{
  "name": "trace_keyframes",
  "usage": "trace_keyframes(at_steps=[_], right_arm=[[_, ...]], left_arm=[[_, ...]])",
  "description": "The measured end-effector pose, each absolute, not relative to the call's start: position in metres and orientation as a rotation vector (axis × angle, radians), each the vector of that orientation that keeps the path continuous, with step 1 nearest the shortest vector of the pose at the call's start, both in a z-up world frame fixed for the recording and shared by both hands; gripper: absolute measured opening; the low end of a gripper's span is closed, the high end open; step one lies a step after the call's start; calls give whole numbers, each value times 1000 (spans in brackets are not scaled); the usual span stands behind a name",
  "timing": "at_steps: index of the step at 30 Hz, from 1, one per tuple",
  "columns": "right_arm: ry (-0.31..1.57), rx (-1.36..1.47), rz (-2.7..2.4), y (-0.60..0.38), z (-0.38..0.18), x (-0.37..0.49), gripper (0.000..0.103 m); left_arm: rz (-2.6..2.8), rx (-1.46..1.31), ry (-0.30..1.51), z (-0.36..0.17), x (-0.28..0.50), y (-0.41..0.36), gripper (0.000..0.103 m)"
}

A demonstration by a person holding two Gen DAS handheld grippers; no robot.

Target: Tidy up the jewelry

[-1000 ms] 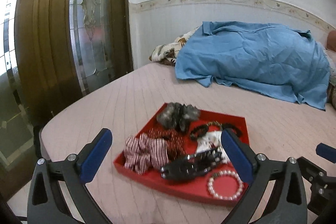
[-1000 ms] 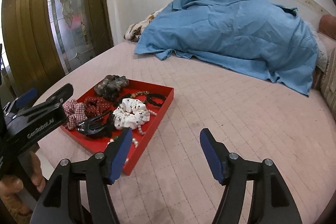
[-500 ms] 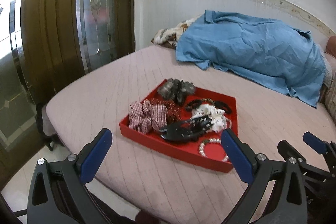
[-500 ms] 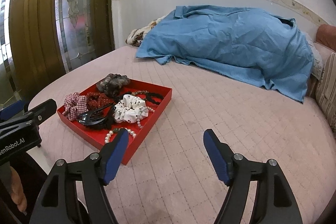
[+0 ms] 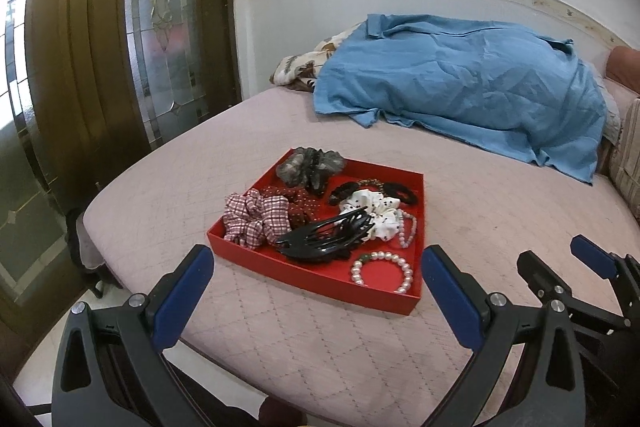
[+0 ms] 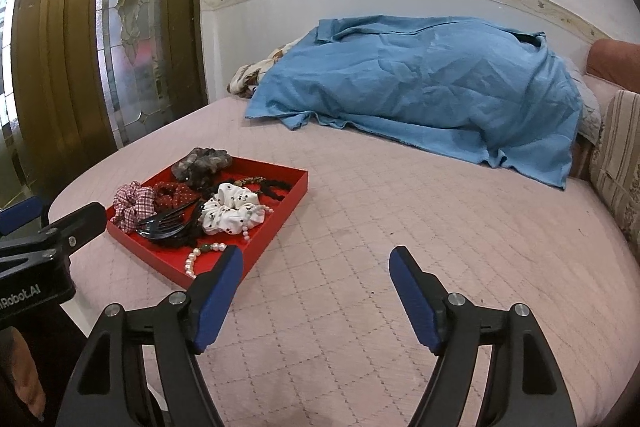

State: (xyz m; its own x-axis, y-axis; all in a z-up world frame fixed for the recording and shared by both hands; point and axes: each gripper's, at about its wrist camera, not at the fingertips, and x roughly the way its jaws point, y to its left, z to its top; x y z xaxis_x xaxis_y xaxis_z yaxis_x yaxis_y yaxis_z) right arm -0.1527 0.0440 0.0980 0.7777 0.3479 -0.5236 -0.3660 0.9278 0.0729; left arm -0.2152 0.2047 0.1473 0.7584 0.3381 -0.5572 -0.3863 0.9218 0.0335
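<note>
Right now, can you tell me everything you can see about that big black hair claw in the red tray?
The black hair claw looks like glossy hard plastic, with long curved teeth that interlock, so it appears closed. It lies on its side near the front of the red tray, teeth pointing toward the far right. It rests partly on the tray floor and partly against the checked scrunchie and the white spotted scrunchie. The pearl bracelet lies just in front of it. Neither gripper touches it.
</note>
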Motion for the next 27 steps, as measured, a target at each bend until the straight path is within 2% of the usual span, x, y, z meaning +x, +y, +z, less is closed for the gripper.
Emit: trace_keyframes(at_steps=[27], right_arm=[[498, -62, 363, 42, 106, -163, 85]], left_arm=[[385, -82, 597, 151, -219, 198, 103]])
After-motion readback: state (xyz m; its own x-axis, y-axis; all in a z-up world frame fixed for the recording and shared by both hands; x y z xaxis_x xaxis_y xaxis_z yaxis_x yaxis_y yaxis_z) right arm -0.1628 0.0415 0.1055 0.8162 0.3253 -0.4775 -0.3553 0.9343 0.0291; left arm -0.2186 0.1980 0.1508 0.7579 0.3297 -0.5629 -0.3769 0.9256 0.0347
